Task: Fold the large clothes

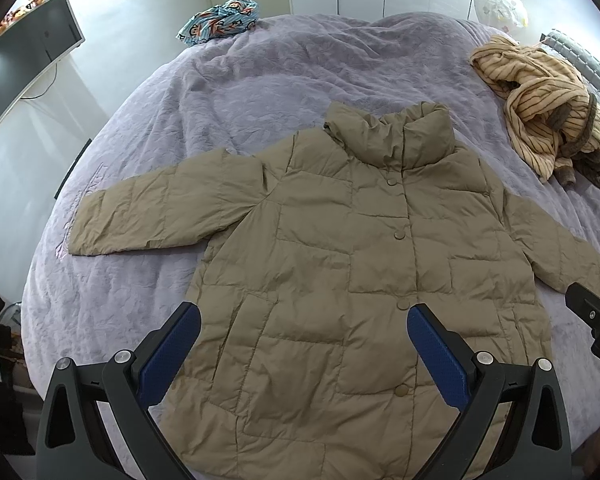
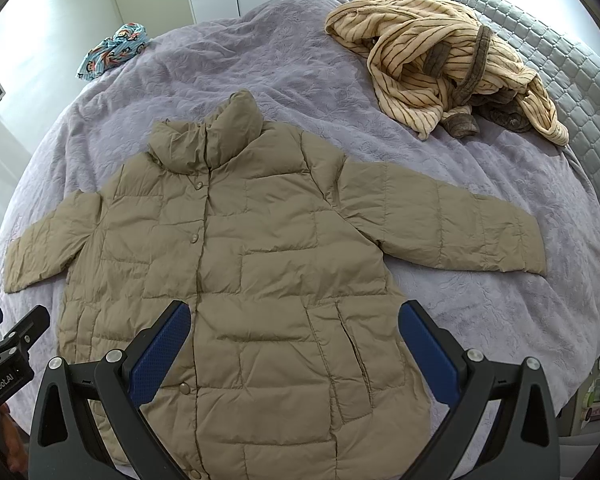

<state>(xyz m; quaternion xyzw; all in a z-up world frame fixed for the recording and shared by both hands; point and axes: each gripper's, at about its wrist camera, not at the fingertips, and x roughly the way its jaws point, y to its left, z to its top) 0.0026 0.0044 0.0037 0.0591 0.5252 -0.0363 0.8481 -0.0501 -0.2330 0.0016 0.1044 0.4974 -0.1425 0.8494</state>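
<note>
A khaki quilted puffer jacket (image 1: pixel 340 264) lies flat, front up and snapped shut, on the lavender bedspread (image 1: pixel 148 300), both sleeves spread outward. The left gripper (image 1: pixel 304 332) hangs above the jacket's lower half with jaws wide, gripping nothing. The right gripper (image 2: pixel 294 330) hangs likewise, wide and empty. Beyond the jacket's collar lie a crumpled striped beige robe (image 2: pixel 440 60) and a blue patterned cloth (image 2: pixel 112 50).

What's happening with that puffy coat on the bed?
A person holds a gripper in each hand above a tan puffer jacket that lies flat, buttoned, sleeves out, on the purple bedspread. The left gripper and the right gripper are both open and empty; no fold is made yet. A striped robe sits crumpled nearby.
</note>
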